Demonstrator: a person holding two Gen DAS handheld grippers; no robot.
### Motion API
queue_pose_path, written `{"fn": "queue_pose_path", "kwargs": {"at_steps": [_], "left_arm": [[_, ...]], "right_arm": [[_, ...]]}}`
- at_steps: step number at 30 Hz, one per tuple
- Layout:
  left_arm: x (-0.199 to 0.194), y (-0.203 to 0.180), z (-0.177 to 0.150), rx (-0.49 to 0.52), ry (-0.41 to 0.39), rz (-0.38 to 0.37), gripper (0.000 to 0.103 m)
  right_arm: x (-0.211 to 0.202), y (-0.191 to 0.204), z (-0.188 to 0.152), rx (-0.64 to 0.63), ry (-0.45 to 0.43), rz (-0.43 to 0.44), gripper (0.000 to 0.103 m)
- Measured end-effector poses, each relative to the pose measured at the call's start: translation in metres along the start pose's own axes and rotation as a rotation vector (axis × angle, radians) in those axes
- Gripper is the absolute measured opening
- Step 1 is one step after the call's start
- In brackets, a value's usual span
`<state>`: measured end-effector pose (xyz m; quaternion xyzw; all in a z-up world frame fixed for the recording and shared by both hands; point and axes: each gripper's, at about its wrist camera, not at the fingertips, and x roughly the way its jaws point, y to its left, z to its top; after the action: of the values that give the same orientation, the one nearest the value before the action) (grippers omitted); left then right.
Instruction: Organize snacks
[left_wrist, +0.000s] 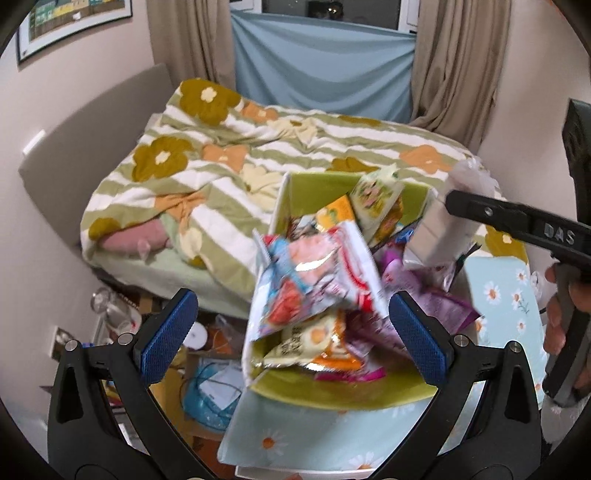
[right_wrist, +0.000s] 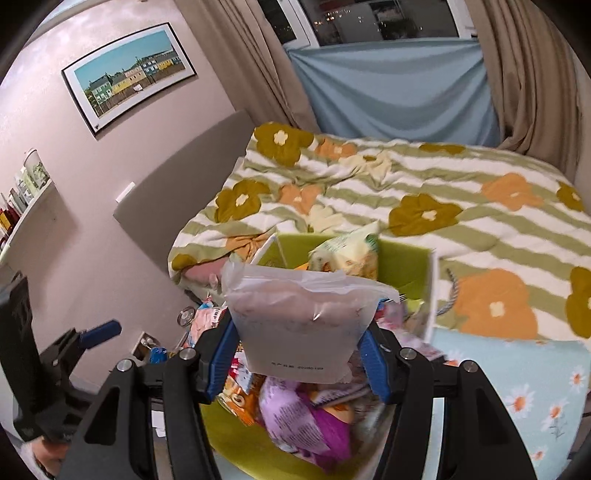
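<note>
Bedroom walls, beige curtains and a blue cloth over the window frame a bed (right_wrist: 424, 206) under a green-striped, flowered quilt. Below it, nearer the cameras, stands a fabric box (left_wrist: 332, 397) with a lime lining and a daisy-print outside, probably the collecting bin, since it is heaped with crumpled snack packets (left_wrist: 317, 273) in red, orange, purple and yellow.

Over that heap the right gripper (right_wrist: 297, 347) holds a clear pouch (right_wrist: 295, 325), its blue fingers pressed on both sides. The pouch is frosted, flat, filled with something pale pinkish-grey, with a small printed date line near its lower edge. Held above the box, it looks bound for the pile or just lifted from it.

Wide apart and holding nothing, the left gripper (left_wrist: 291, 332) has its fingers either side of the box's near corner.
</note>
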<state>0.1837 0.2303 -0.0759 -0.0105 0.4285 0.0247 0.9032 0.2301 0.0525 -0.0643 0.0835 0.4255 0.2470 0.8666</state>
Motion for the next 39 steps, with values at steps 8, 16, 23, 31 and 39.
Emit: {"fn": "queue_pose_path", "kwargs": {"at_steps": [8, 16, 23, 31, 39], "left_arm": [[0.021, 0.007, -0.015, 0.017, 0.044, 0.018, 0.103], [0.020, -0.004, -0.029, 0.021, 0.045, 0.007, 0.103], [-0.010, -0.020, -0.040, 0.034, 0.011, 0.010, 0.103], [-0.082, -0.055, -0.031, 0.068, -0.120, 0.001, 0.103], [-0.127, -0.089, -0.045, 0.096, -0.242, 0.007, 0.103]], "right_arm": [[0.031, 0.003, -0.006, 0.033, 0.020, -0.122, 0.098], [0.019, 0.003, -0.015, 0.026, -0.009, -0.122, 0.098], [-0.020, 0.001, -0.026, 0.016, -0.057, -0.125, 0.098], [-0.113, 0.002, -0.054, 0.027, -0.168, -0.208, 0.103], [-0.187, 0.006, -0.098, 0.025, -0.219, -0.404, 0.103]]}}
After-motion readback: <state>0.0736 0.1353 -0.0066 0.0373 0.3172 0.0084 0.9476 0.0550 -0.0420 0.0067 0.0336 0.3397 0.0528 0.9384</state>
